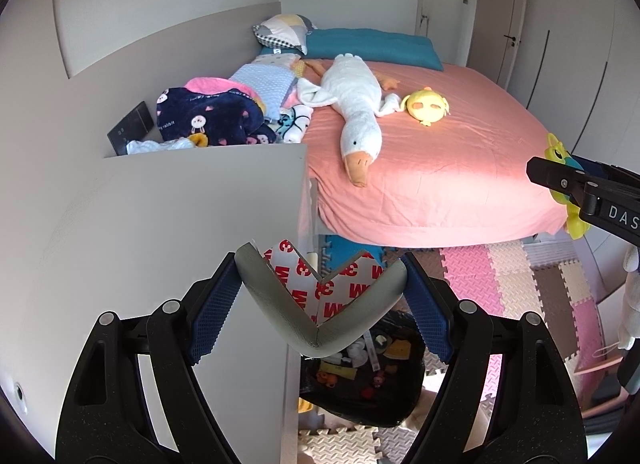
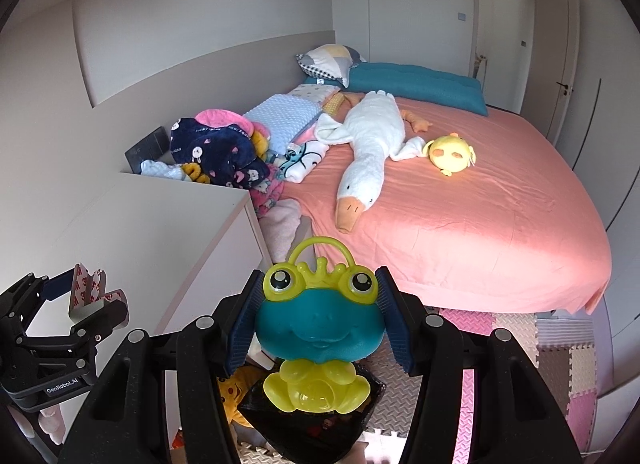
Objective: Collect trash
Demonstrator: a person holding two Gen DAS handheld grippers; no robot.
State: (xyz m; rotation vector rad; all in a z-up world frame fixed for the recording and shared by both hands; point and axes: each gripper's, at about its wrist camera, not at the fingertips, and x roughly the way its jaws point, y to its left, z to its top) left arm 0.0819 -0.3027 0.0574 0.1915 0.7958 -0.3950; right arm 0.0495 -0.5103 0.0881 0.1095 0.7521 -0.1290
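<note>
My left gripper [image 1: 320, 304] is shut on a grey foam corner guard [image 1: 288, 304] with red-and-white 3M tape backing, held above a black trash bag [image 1: 360, 380] that holds several small scraps and toys. It also shows in the right wrist view [image 2: 86, 296]. My right gripper [image 2: 318, 324] is shut on a yellow and teal plastic frog toy [image 2: 318, 328], held over the same black bag [image 2: 316, 420]. The frog toy and right gripper show at the right edge of the left wrist view [image 1: 560, 168].
A white cabinet [image 1: 180, 204] stands left of the bag. A bed with a pink sheet [image 1: 440, 168] carries a white goose plush [image 1: 352, 104], a yellow plush [image 1: 426, 104] and piled blankets [image 1: 216, 112]. Foam puzzle mats [image 1: 520, 280] cover the floor.
</note>
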